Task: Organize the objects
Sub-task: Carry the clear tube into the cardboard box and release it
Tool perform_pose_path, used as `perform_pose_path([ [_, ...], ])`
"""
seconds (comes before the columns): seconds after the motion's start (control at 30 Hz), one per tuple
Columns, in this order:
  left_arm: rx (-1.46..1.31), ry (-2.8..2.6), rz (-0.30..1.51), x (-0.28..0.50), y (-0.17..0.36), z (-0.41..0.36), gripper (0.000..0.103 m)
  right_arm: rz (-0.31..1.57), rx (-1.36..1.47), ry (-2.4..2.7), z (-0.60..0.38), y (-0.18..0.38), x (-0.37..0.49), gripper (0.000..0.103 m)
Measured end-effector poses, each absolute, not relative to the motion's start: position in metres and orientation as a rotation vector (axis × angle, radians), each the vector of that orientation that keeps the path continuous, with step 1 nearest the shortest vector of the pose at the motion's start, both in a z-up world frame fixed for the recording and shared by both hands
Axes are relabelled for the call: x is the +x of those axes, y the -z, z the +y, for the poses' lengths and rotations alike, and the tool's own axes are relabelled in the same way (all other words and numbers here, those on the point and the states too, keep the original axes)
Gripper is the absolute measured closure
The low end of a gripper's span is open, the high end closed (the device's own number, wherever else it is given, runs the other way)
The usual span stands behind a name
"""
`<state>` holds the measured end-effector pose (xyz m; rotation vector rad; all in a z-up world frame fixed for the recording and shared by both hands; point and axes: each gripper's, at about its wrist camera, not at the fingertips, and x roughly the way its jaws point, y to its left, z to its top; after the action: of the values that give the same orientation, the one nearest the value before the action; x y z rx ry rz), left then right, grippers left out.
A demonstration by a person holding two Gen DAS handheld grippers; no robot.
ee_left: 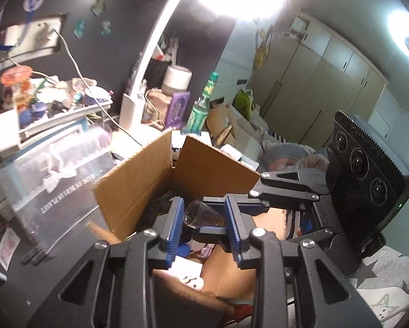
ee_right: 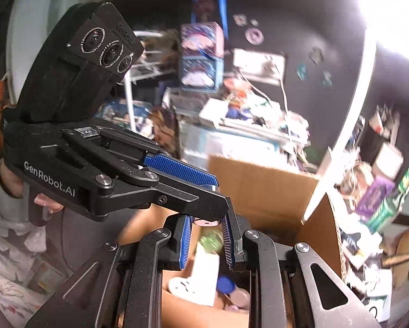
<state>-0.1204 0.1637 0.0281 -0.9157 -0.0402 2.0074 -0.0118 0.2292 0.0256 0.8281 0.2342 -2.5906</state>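
A small clear glass (ee_left: 196,214) lies on its side above an open cardboard box (ee_left: 139,186). My left gripper (ee_left: 204,209) is shut on it, with a blue pad at each end. My right gripper (ee_left: 203,216) reaches in from the right, one black finger above the glass and one below, shut on it too. In the right wrist view only the base of the glass (ee_right: 206,222) shows between the tips of my right gripper (ee_right: 207,228). The left gripper (ee_right: 221,192) crosses over from the left, held by a hand (ee_right: 46,199). Below, the box (ee_right: 259,186) holds a white figure, a blue cap and something green.
A white arched desk lamp (ee_left: 149,63) stands behind the box, shining brightly. Beside it are a green bottle (ee_left: 201,104) and a purple box (ee_left: 177,109). A clear plastic drawer unit (ee_left: 54,169) with a cluttered top stands to the left. Wardrobe doors (ee_left: 313,82) line the far right.
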Motion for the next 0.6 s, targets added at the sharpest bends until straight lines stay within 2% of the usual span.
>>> perform_pose_path([
  [0.13, -0.963, -2.012, 0.018, -0.129, -0.021, 0.181, 0.073, 0.214, 0.923, 2.577, 0.243, -0.017, -0.023, 0.086],
  [0.23, -0.959, -2.055, 0.077, -0.128, -0.022, 0.187, 0.049, 0.239, 0.959, 2.587, 0.246, -0.015, -0.025, 0.070],
  [0.27, -0.952, -2.063, 0.088, -0.127, -0.023, 0.187, 0.045, 0.243, 0.963, 2.590, 0.247, -0.014, -0.025, 0.068],
  [0.3, -0.946, -2.067, 0.094, -0.126, -0.024, 0.186, 0.043, 0.246, 0.964, 2.593, 0.248, -0.014, -0.026, 0.068],
  [0.37, -0.928, -2.085, 0.101, -0.123, -0.028, 0.182, 0.033, 0.243, 0.965, 2.599, 0.250, -0.015, -0.025, 0.068],
  [0.6, -0.858, -2.185, 0.079, -0.110, -0.045, 0.144, 0.024, 0.217, 0.921, 2.602, 0.240, -0.024, -0.019, 0.068],
])
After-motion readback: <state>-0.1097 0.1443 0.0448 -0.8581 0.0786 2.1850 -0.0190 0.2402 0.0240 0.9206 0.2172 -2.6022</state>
